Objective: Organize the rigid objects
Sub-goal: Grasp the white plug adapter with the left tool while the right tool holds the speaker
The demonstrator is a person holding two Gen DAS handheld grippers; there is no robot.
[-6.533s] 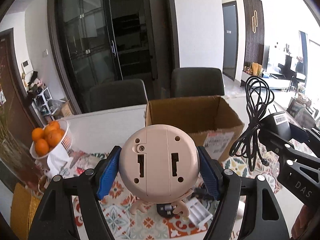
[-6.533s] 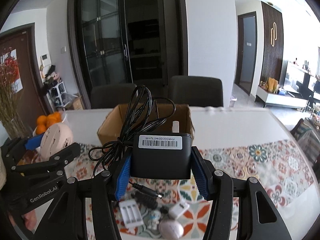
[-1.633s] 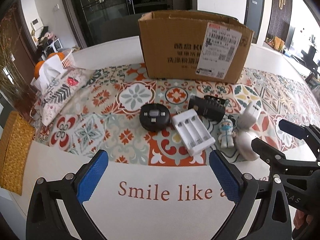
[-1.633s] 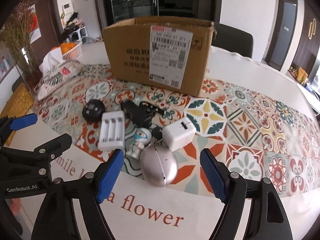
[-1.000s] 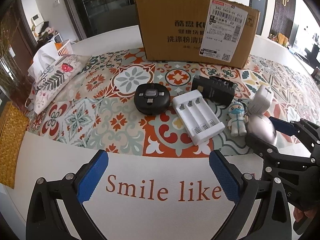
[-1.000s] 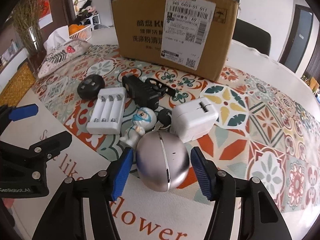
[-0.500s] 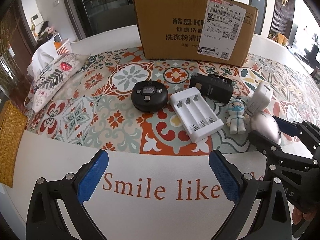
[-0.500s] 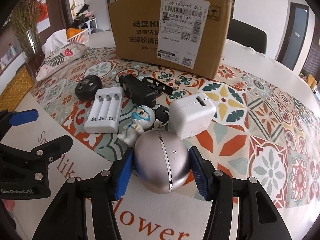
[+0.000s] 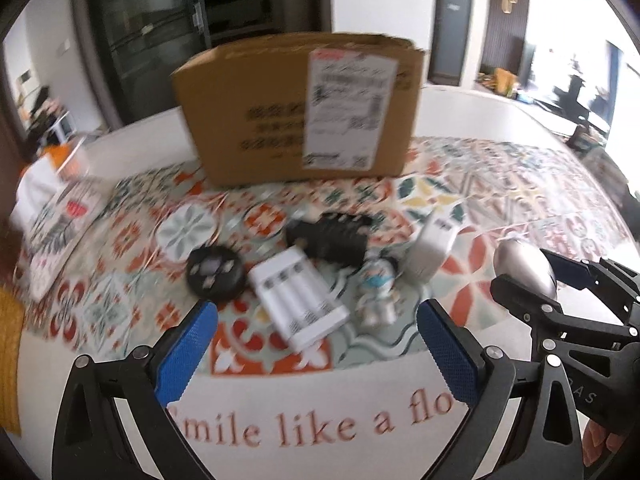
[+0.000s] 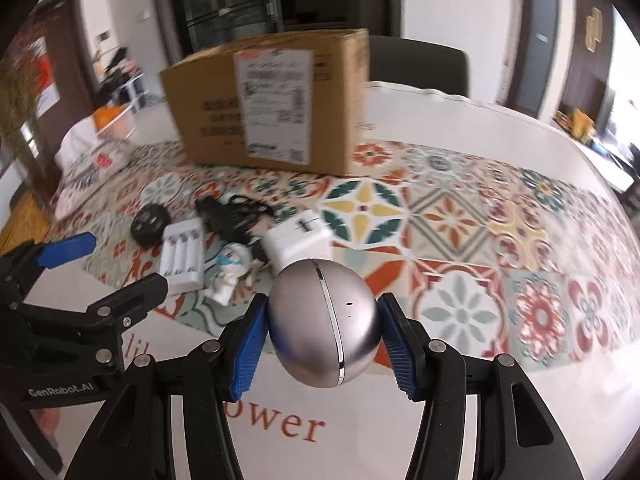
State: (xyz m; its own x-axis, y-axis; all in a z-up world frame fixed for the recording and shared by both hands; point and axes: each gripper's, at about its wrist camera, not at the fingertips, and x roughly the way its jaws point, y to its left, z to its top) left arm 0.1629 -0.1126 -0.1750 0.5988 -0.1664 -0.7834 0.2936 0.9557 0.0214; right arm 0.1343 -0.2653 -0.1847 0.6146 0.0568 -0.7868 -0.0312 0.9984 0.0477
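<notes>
The right gripper [image 10: 324, 338] clasps a silver egg [image 10: 324, 322]. The left gripper [image 9: 316, 346] gapes empty, with the charger [image 9: 298, 300] at its 12 o'clock.

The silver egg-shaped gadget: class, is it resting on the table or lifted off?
Lifted. The silver egg-shaped gadget sits clamped in the right gripper jaws, clear above the tablecloth.
</notes>
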